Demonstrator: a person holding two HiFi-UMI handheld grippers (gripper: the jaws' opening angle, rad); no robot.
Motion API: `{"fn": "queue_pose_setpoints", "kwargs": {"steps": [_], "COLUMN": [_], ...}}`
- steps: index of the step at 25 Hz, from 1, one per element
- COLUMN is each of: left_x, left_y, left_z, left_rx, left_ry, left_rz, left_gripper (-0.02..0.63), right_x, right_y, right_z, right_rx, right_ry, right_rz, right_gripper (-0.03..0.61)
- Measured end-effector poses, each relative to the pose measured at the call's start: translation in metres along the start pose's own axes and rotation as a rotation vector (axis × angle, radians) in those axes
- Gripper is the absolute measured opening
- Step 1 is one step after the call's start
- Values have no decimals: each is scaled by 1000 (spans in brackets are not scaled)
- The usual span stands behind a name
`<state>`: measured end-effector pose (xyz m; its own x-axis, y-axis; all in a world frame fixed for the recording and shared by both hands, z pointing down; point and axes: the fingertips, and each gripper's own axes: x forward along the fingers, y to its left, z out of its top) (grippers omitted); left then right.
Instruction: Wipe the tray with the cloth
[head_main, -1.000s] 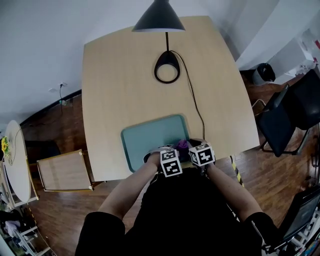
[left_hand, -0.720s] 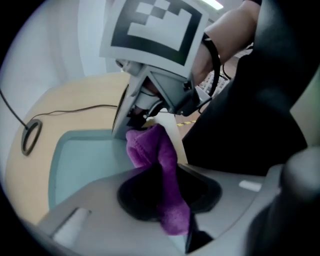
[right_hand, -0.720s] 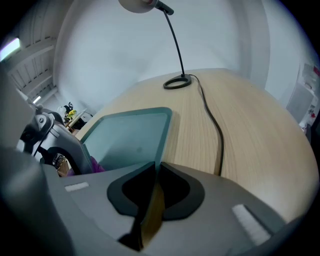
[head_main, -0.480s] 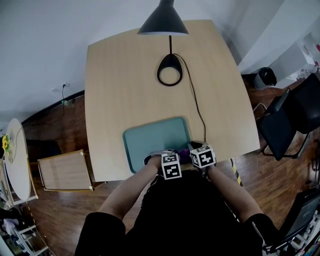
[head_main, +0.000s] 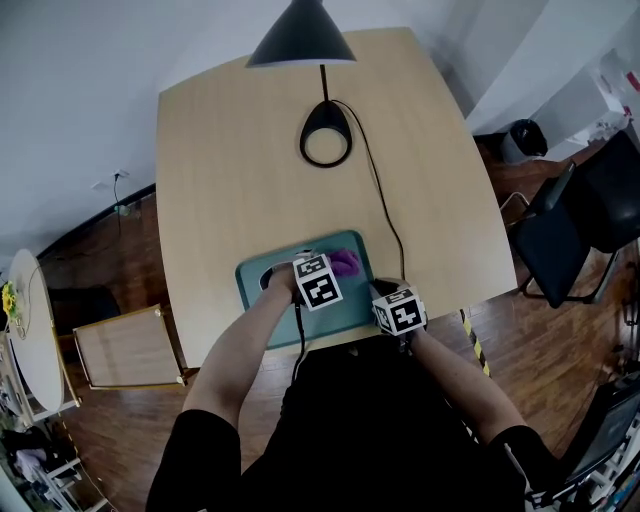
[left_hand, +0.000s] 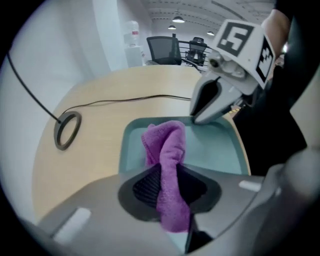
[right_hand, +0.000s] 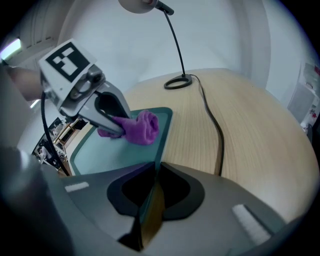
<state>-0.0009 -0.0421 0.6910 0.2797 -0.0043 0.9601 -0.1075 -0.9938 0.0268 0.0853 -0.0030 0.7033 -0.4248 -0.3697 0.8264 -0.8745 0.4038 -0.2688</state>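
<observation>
Left gripper (left_hand: 170, 190): fingers clamped on the purple cloth (left_hand: 167, 150), pinched mid-fold, with the bunched end sticking out past the tips. The cloth sits low over the teal tray (head_main: 345, 305), at its far right corner, just inside the rim. Right gripper (right_hand: 151, 196): fingers closed on the tray's near right rim, edge wedged between them. The tray lies at the near edge of the tabletop (head_main: 230, 170). Farther off is the lamp base ring (head_main: 327, 115), its black cable (right_hand: 220, 142) trailing toward the near right.
</observation>
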Motion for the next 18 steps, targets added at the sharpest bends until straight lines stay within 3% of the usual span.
{"fn": "queue_pose_setpoints", "kwargs": {"steps": [4, 7, 12, 18], "left_x": [-7, -9, -4, -2], "left_y": [48, 51, 15, -47], "left_z": [-11, -12, -9, -12], "left_rx": [-8, 1, -17, 20], "left_ry": [42, 54, 41, 0], "left_rz": [96, 90, -2, -42], "left_gripper": [107, 107, 107, 107], "right_x": [0, 0, -1, 1], "right_y": [0, 1, -2, -6], "right_z": [0, 0, -3, -3], "right_rx": [-2, -1, 5, 7], "right_ry": [-2, -3, 3, 1], "right_rz": [4, 4, -1, -7], "right_gripper": [37, 37, 37, 37]}}
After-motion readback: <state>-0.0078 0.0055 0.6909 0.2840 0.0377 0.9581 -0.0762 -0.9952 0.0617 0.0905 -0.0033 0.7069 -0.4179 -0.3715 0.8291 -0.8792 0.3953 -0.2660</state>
